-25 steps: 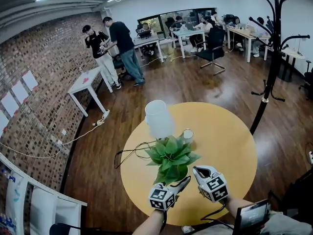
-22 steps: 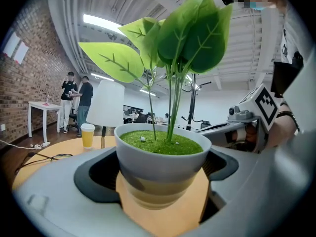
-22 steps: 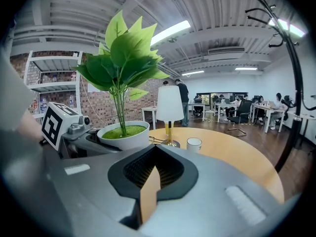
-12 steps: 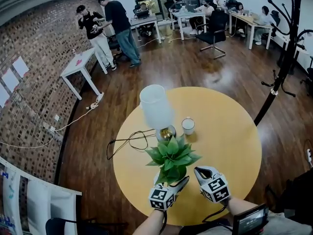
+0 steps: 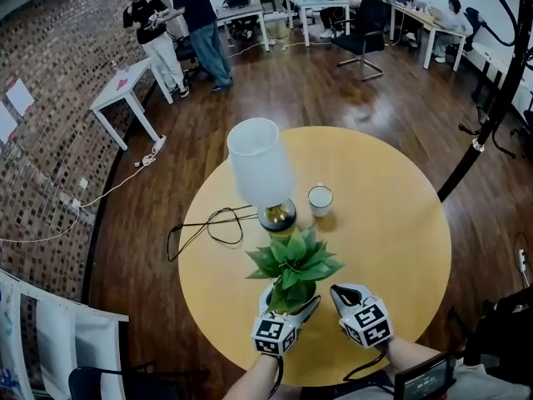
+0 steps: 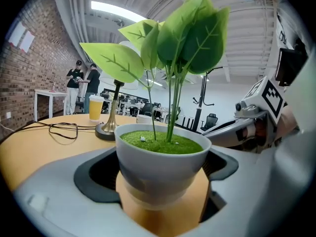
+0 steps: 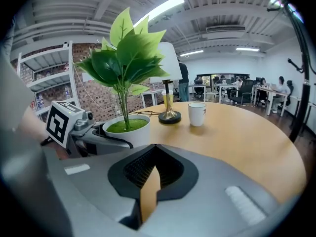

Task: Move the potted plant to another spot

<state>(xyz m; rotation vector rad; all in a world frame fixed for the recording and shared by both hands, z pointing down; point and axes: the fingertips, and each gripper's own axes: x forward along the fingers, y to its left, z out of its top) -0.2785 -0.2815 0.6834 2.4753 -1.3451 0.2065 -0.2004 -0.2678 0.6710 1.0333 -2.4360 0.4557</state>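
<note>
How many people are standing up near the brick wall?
2. Both stand beside the small white table: one person nearer the brick wall, the other person right beside. Others sit at the far desks; some may be hidden.

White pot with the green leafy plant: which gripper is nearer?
Left. The left gripper clasps the white pot; the right gripper, shut and empty, sits just right of it.

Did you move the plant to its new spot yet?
Not yet. Done: the left gripper is shut on the potted plant. In hand: the plant sits in that grip near the front of the table, by the lamp; I cannot tell if it is lifted. The right gripper is shut and empty. Left: carrying it elsewhere and letting go.
</note>
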